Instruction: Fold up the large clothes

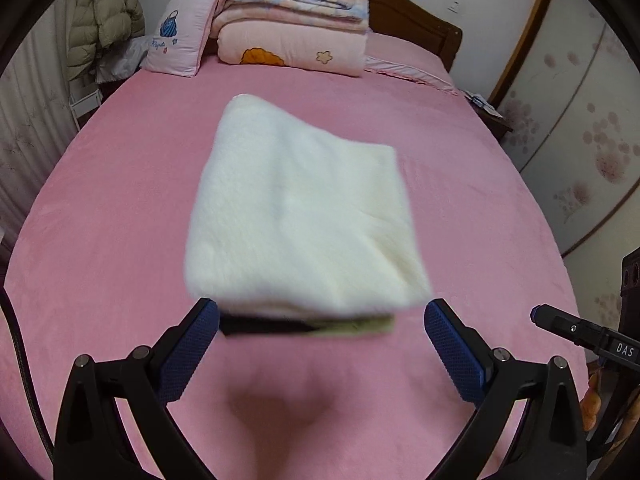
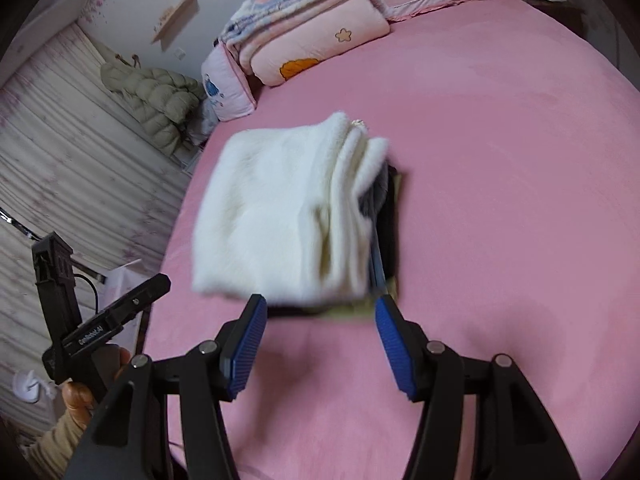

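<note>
A folded white fluffy garment lies on the pink bed, on top of darker folded clothes whose edges show under it. My left gripper is open and empty, its blue pads just short of the stack's near edge. In the right wrist view the same white garment sits on dark and olive layers. My right gripper is open and empty at the stack's near edge. The images are blurred.
Folded quilts and a pink pillow sit at the headboard. A padded jacket hangs at the left wall. The other gripper shows at the right edge of the left wrist view. Curtains are to the left.
</note>
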`<state>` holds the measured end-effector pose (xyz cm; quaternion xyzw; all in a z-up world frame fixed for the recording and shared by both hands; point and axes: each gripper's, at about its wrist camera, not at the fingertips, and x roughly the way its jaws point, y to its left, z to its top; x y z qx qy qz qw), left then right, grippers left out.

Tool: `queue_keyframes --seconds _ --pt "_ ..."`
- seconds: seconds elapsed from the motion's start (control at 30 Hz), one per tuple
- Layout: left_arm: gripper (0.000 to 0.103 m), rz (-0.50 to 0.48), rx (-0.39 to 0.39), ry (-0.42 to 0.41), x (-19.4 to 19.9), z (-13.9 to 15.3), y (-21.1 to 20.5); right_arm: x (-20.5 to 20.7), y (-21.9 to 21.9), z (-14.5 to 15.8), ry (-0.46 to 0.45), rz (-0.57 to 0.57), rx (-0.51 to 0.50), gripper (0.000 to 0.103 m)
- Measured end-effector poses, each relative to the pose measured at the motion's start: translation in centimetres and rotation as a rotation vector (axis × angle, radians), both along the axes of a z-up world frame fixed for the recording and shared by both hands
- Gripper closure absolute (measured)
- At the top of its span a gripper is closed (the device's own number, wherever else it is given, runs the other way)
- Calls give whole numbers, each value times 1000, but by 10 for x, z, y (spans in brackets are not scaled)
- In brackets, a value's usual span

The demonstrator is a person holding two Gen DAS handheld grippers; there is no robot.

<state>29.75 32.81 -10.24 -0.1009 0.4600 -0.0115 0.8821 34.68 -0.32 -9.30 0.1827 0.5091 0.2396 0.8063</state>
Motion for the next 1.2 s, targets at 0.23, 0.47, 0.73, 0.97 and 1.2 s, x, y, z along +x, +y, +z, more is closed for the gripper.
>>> queue_keyframes --seconds 0.23,0.47,0.73,0.97,1.2 --pt "1 1 -31 -17 -79 61 -95 -99 -79 71 -31 39 15 45" --pt "1 29 16 -13 -173 85 -185 -173 -138 114 -103 96 -40 45" --pt "1 56 -16 -7 -236 77 -259 -242 -183 116 -170 134 -142 45" --pt "1 69 17 -5 -261 74 -294 -279 -212 106 -199 92 -204 45" --pt "1 103 86 -48 -276 86 -319 -295 -227 113 -250 7 -271 44"
